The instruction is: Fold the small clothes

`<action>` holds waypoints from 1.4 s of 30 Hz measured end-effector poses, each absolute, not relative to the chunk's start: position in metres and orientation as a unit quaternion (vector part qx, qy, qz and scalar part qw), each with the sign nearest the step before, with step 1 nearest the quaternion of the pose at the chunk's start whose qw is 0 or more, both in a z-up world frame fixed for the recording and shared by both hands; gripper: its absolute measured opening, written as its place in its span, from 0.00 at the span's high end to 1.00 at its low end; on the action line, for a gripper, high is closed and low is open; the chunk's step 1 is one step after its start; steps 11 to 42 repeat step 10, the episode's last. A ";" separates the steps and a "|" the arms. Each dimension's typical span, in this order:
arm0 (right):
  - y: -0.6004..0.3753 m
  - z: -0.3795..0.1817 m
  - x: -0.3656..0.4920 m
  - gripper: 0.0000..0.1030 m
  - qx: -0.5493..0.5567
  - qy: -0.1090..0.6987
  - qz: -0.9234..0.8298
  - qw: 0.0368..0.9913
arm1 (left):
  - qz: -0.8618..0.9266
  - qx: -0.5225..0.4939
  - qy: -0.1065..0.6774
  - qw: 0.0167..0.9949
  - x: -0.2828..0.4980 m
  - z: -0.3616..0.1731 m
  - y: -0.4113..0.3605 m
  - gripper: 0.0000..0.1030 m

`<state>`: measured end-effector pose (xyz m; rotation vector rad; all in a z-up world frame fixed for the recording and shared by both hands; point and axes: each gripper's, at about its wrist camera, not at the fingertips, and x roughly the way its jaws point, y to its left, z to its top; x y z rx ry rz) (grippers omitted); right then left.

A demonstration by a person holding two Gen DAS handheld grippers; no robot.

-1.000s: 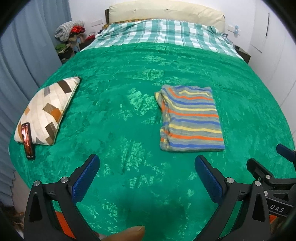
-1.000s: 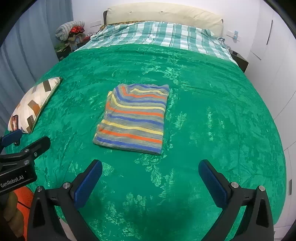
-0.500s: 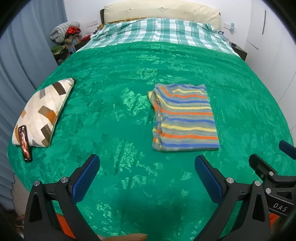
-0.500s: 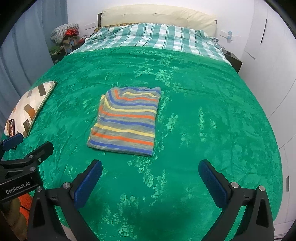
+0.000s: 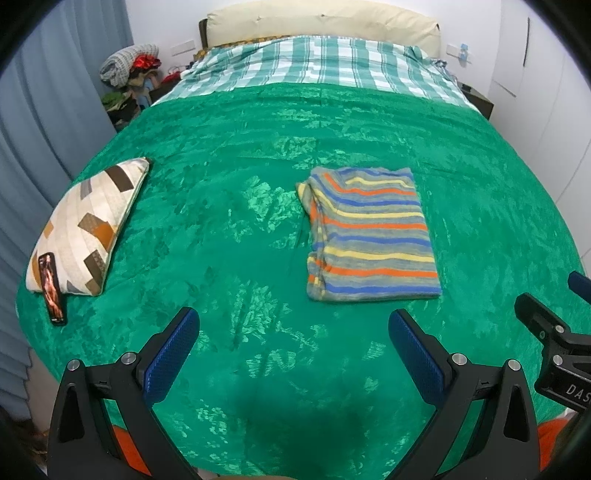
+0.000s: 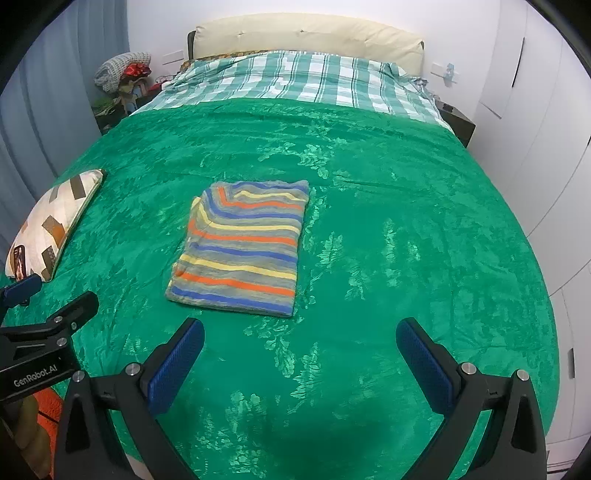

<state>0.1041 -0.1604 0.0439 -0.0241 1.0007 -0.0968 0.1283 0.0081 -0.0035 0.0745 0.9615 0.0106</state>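
A striped garment (image 5: 369,232) (image 6: 242,247) in grey, blue, orange and yellow lies folded into a flat rectangle on the green bedspread (image 5: 240,206) (image 6: 388,229). My left gripper (image 5: 291,328) hangs open above the near part of the bed, short of the garment and to its left, holding nothing. My right gripper (image 6: 301,339) is open too, near the bed's front edge, just short of the garment's near edge, empty. Each gripper shows at the edge of the other's view.
A patterned cushion (image 5: 85,225) (image 6: 51,225) lies at the bed's left edge with a phone (image 5: 51,288) leaning on it. Checked bedding (image 5: 317,62) and a cream headboard (image 5: 321,18) are at the far end. Clothes pile (image 5: 129,70) far left; white cupboards (image 6: 535,129) right.
Both grippers have drawn back and up from the bed, so the folded garment sits a little farther away in both views. The garment itself has not moved.
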 end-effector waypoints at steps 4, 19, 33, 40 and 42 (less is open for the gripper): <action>-0.161 0.044 0.104 0.00 -0.012 0.480 -0.047 0.876 | 0.008 0.038 0.460 0.887 0.129 -0.002 0.009 0.01; -0.164 0.045 0.103 0.00 -0.010 0.479 -0.047 0.877 | 0.000 0.043 0.451 0.892 0.127 -0.001 0.009 0.01; -0.164 0.045 0.103 0.00 -0.010 0.479 -0.047 0.877 | 0.000 0.043 0.451 0.892 0.127 -0.001 0.009 0.01; -0.164 0.045 0.103 0.00 -0.010 0.479 -0.047 0.877 | 0.000 0.043 0.451 0.892 0.127 -0.001 0.009 0.01; -0.164 0.045 0.103 0.00 -0.010 0.479 -0.047 0.877 | 0.000 0.043 0.451 0.892 0.127 -0.001 0.009 0.01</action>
